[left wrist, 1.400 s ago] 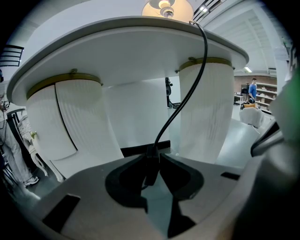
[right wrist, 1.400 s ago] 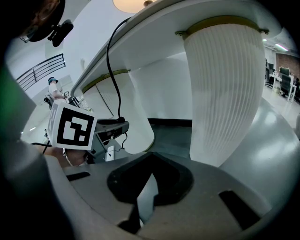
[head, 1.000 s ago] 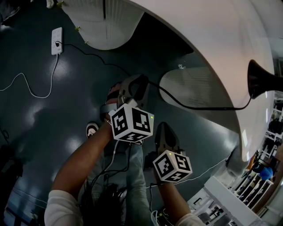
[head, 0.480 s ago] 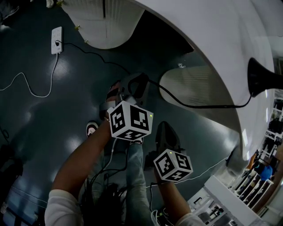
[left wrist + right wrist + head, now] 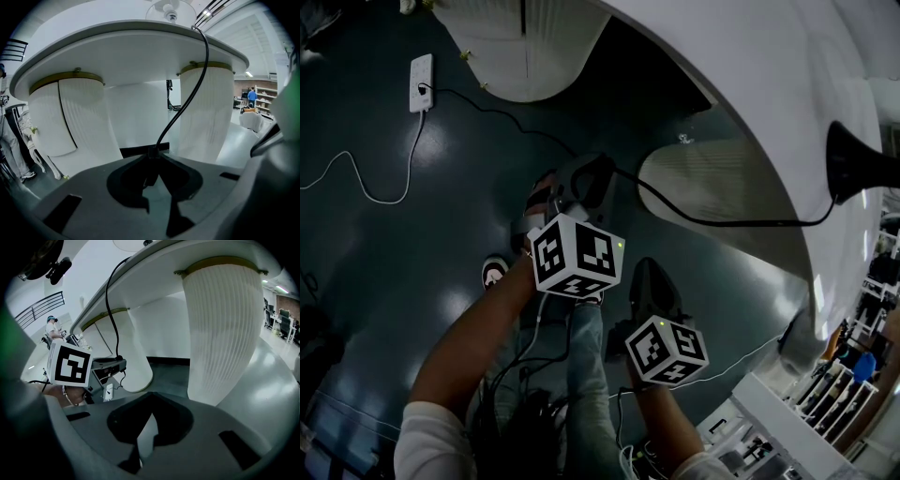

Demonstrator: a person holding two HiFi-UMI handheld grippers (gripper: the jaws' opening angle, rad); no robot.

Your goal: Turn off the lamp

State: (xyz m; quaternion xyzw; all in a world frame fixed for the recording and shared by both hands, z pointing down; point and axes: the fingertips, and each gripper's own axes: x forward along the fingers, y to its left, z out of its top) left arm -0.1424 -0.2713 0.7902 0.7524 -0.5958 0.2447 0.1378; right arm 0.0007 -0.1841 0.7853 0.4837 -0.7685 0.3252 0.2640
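Barely anything has moved since a second ago. Both hands are staying where they were, and the only real change is the left hand-held gripper [image 5: 581, 180] having narrowed its jaws a touch. They're now pinching the black cord [image 5: 698, 223] right at a small block [image 5: 150, 153] on it. I'm guessing that's the inline switch, which would explain why the gripper is working down here below the tabletop [image 5: 769, 75] instead of reaching up top.

The lamp [image 5: 853, 167] itself is sitting far right on the tabletop, a dark cone with the cord running off it and drooping over the edge to the gripper. The warm tint on the tabletop beside it is looking fainter than before, so the squeeze may already be doing its job, but I can't say for sure.

The right hand-held gripper [image 5: 650, 281] is hanging just near and right of the left one. Its jaws are drawn together on nothing, basically waiting out of the way above the floor [image 5: 394, 234].
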